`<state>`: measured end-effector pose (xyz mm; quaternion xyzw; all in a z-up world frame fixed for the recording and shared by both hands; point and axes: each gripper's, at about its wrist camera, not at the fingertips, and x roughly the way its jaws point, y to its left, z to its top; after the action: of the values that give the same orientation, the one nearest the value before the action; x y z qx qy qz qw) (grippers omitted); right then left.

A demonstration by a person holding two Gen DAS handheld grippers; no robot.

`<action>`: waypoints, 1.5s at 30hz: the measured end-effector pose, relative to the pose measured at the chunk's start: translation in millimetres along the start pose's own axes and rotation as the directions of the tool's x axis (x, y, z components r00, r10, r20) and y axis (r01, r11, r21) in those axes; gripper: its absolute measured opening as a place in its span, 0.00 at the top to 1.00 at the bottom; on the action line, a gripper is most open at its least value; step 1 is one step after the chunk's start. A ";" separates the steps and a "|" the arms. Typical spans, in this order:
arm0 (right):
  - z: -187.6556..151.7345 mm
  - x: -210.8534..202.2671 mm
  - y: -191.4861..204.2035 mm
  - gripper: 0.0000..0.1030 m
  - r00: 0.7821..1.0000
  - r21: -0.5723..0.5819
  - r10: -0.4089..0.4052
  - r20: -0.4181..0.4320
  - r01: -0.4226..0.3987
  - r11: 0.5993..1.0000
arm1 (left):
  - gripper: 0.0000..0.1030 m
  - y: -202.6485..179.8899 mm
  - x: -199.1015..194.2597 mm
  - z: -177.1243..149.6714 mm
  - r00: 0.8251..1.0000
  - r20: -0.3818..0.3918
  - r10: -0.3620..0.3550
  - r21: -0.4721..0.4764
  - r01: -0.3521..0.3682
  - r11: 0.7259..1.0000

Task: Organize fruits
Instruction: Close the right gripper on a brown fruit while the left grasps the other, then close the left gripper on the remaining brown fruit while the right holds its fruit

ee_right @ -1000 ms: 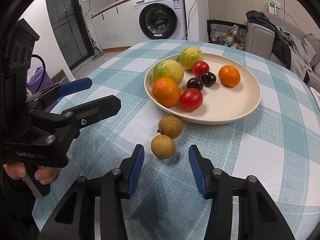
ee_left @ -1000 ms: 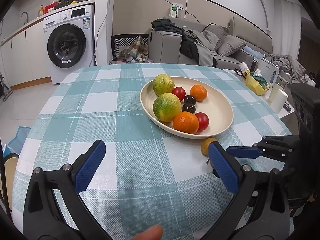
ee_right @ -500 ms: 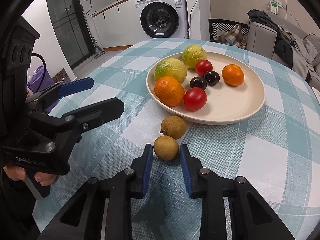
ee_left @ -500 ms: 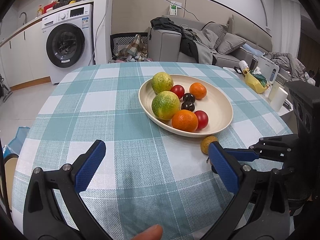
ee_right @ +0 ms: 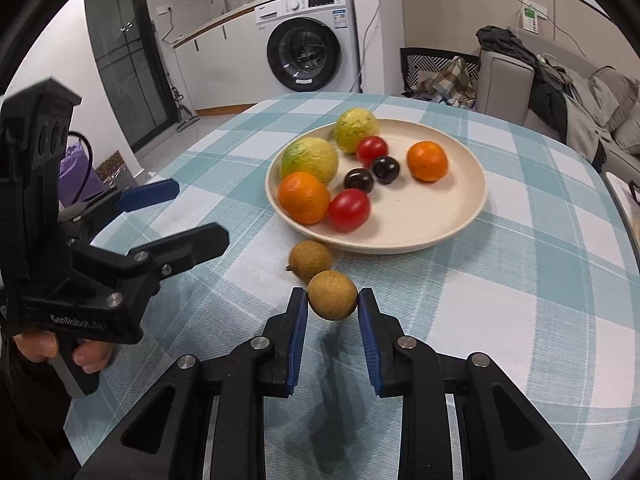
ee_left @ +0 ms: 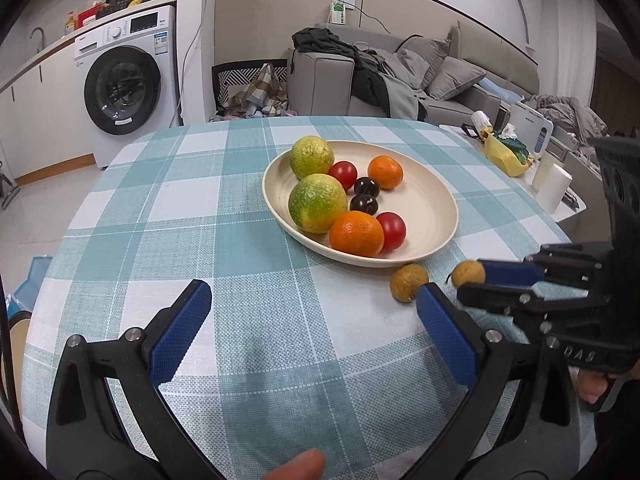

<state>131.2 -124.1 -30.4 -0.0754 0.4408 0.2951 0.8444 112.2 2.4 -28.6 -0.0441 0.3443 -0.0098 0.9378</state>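
Beside the plate [ee_right: 478,200], your right gripper [ee_right: 332,306] pinches one longan [ee_right: 332,295] for lifting in; left gripper [ee_left: 310,320] waits spread, empty.

In the left wrist view, the near side of the second longan [ee_left: 409,282] is covered by the left gripper's right fingertip [ee_left: 434,306], and the held longan [ee_left: 468,273] is partly hidden behind the right gripper [ee_left: 500,280]. Only a fingertip [ee_left: 298,468] of the person is seen at the bottom edge. In the right wrist view, the table [ee_right: 560,280] is cut off at the right, and the items on the washing machine [ee_right: 308,44] are too small to be identified.
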 end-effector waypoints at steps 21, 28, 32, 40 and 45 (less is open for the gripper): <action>6.6 -26.7 -31.5 0.74 0.997 0.077 -0.036 0.069 0.031 0.997 | 0.18 -45.3 37.8 -1.9 0.984 -0.173 -0.037 0.120 0.058 0.991; 8.1 -33.4 -40.4 0.74 0.995 0.099 -0.040 0.086 0.032 0.995 | 0.25 -55.0 47.3 4.0 0.983 -0.181 -0.042 0.131 0.067 0.989; 8.5 -35.6 -42.0 0.74 0.995 0.102 -0.039 0.092 0.030 0.994 | 0.33 -58.4 55.2 7.5 0.981 -0.193 -0.027 0.133 0.054 0.990; 8.8 -38.5 -44.5 0.74 0.995 0.109 -0.035 0.096 0.024 0.994 | 0.34 -68.5 60.1 11.0 0.977 -0.207 -0.044 0.153 0.077 0.985; 9.1 -39.7 -44.2 0.74 0.995 0.107 -0.032 0.099 0.021 0.994 | 0.38 -74.1 60.9 11.6 0.976 -0.212 -0.047 0.163 0.083 0.983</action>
<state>145.2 -173.8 0.5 -0.0215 0.4116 0.2635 0.8722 167.0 -73.5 -52.4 0.0266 0.4366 -0.0749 0.8961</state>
